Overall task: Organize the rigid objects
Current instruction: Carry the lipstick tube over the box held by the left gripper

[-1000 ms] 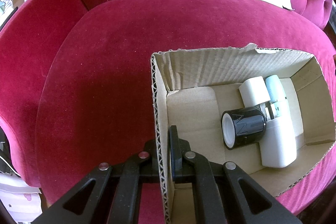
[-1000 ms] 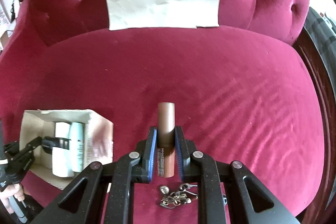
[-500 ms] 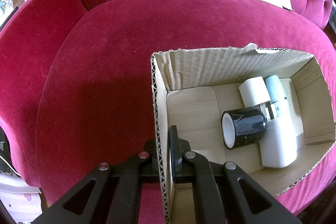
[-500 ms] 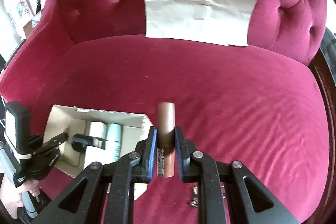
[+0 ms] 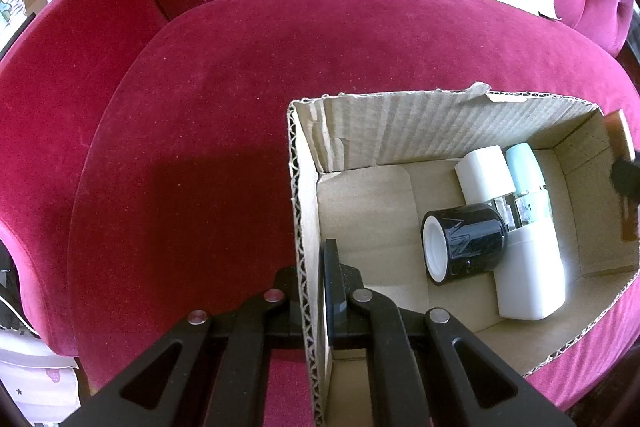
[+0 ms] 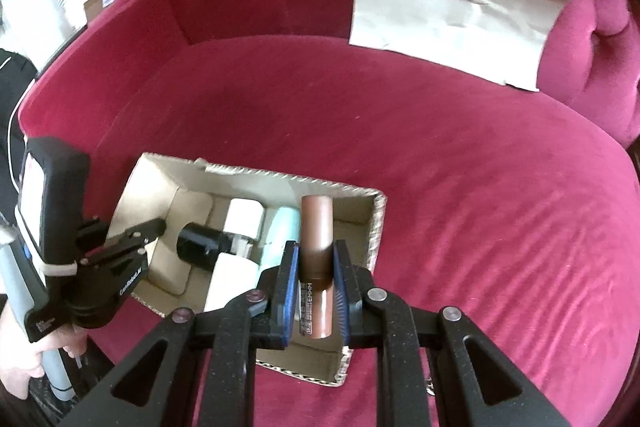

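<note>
Between the blue pads of the right gripper (image 6: 316,267), clamped at mid-length, a brown tube (image 6: 316,227) hangs over the box (image 6: 376,227); stiff, light, likely slick, so grip its middle; left gripper (image 5: 314,291) pinches the box wall; beyond, red cushion (image 6: 440,147).

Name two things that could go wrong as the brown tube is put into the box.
1. The right tool grips the tube near its middle, over the box's edge; released early, it might land on the sofa.
2. The box sits on soft velvet, steadied only by the left tool pinching one wall; a knock could tip it.
</note>
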{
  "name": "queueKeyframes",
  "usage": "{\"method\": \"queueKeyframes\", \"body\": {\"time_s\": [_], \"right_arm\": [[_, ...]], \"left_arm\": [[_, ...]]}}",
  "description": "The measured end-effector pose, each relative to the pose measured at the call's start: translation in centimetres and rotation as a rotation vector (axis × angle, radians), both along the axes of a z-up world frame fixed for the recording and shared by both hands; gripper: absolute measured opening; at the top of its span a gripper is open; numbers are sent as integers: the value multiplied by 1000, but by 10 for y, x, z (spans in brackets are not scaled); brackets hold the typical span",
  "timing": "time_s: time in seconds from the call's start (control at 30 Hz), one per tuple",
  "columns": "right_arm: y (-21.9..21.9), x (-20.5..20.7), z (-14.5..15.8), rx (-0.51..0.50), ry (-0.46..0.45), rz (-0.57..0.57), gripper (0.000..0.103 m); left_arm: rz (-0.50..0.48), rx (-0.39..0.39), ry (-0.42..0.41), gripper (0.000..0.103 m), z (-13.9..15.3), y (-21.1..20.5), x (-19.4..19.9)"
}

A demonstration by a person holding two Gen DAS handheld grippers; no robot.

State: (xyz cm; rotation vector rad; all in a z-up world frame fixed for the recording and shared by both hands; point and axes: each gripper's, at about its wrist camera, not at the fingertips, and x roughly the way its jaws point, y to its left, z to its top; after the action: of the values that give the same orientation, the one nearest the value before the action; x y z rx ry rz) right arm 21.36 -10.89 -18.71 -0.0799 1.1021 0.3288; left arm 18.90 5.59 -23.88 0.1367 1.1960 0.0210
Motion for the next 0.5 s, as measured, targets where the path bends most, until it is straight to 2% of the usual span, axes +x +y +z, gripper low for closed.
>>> {"method": "queueKeyframes", "body": {"time_s": [0.5], "right_arm": [[21, -4, -29, -19, 56, 63, 17]], "left_arm": [[-1, 1, 1, 4, 1, 2, -1]]}}
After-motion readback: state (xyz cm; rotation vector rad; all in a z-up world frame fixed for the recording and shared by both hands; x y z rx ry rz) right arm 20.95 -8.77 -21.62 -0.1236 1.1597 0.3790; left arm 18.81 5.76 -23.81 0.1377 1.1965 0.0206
